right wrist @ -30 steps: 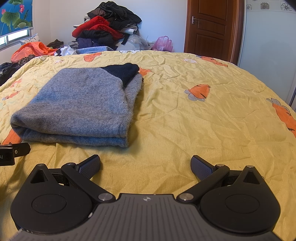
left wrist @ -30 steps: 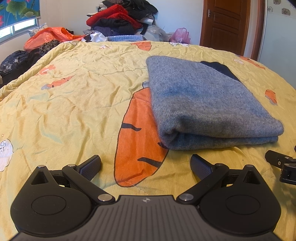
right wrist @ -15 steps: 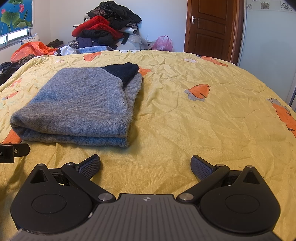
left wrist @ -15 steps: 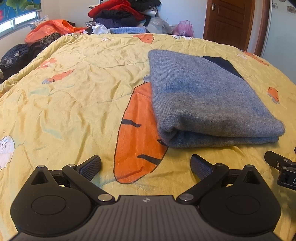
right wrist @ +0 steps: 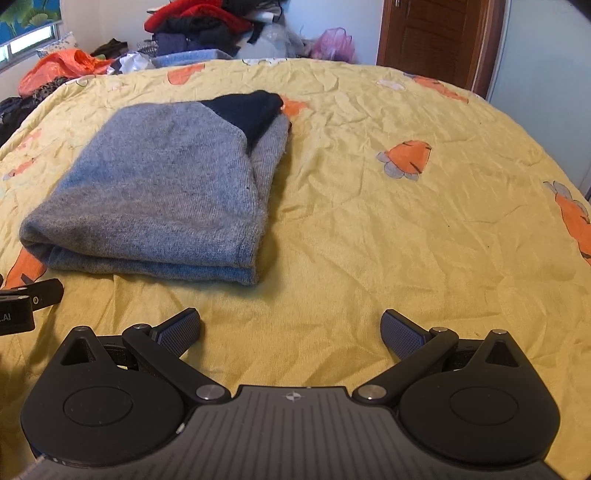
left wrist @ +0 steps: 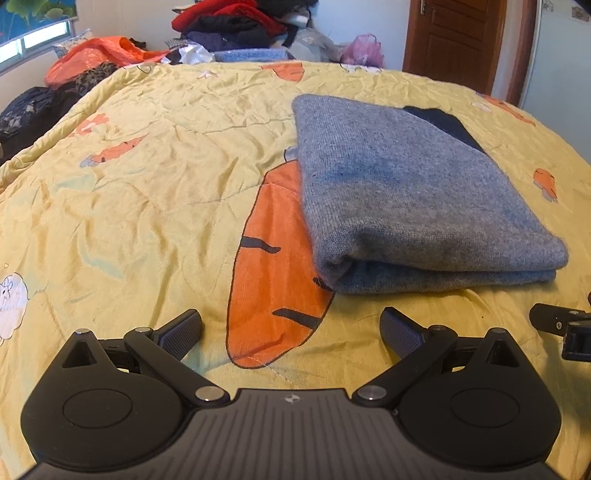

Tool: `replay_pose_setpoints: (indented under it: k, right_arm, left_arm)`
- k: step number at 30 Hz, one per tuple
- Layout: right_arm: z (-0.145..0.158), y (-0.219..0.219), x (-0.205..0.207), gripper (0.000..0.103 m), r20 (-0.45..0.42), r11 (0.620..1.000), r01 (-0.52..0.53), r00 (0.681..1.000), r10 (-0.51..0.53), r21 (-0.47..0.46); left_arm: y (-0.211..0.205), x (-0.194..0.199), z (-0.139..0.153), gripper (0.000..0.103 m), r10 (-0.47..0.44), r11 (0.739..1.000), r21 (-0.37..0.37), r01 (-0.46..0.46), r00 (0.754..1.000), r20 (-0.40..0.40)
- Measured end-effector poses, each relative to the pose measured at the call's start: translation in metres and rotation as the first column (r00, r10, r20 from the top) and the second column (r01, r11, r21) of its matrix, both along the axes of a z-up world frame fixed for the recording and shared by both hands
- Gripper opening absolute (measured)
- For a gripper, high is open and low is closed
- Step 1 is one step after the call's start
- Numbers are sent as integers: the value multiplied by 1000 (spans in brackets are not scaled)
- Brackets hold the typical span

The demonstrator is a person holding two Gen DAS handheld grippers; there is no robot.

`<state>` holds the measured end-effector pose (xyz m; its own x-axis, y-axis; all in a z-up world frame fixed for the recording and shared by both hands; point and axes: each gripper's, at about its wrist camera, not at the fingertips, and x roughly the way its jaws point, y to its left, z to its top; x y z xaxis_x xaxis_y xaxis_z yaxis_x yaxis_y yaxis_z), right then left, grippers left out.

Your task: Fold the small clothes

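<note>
In the left wrist view, the left tool (left wrist: 291, 330) has its two fingers wide apart and holds nothing; it is low over the yellow bedspread (left wrist: 147, 192). Between the fingers lies the lower end of a big printed orange carrot (left wrist: 273, 280). The grey sweater (left wrist: 413, 199) is folded and lies on the bed ahead and to the right, with its left edge over the carrot print. A dark blue part (left wrist: 443, 123) shows at its far right corner. At the right edge, a part of the right tool (left wrist: 561, 328) is visible just beside the sweater's near edge. A pile of clothes (left wrist: 229, 22) is behind the bed.

In the right wrist view, the right tool (right wrist: 291, 330) also has its fingers spread and empty, over bare bedspread (right wrist: 406, 240). The folded grey sweater (right wrist: 162, 199) lies ahead to the left, not touched by the fingers. A part of the left tool (right wrist: 33, 299) shows at the left edge, near the sweater's fold. A brown door (right wrist: 436, 37) stands behind on the right.
</note>
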<state>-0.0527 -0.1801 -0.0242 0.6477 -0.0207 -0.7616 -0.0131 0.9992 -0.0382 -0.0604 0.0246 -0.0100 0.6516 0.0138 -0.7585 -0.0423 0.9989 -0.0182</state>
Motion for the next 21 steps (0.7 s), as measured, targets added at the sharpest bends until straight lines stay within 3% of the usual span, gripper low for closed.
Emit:
replay_pose_setpoints:
  k: [6,18,21]
  right_arm:
    - [8,-1,-1,103,-26,999,16,1000,-15,30]
    - [28,-8,0,103,17,998,27,999,-27,52]
    - [26,-8,0,103,11,998,28,1000,-29,56]
  left_arm:
    - [-5,-6,10,103,-24,1000,-6,24,1000,-16]
    - [-16,-17,39,103,-44,999,-24,46,996,73]
    - [-13,-25,43,103,-8,1000,-25,12,991,136]
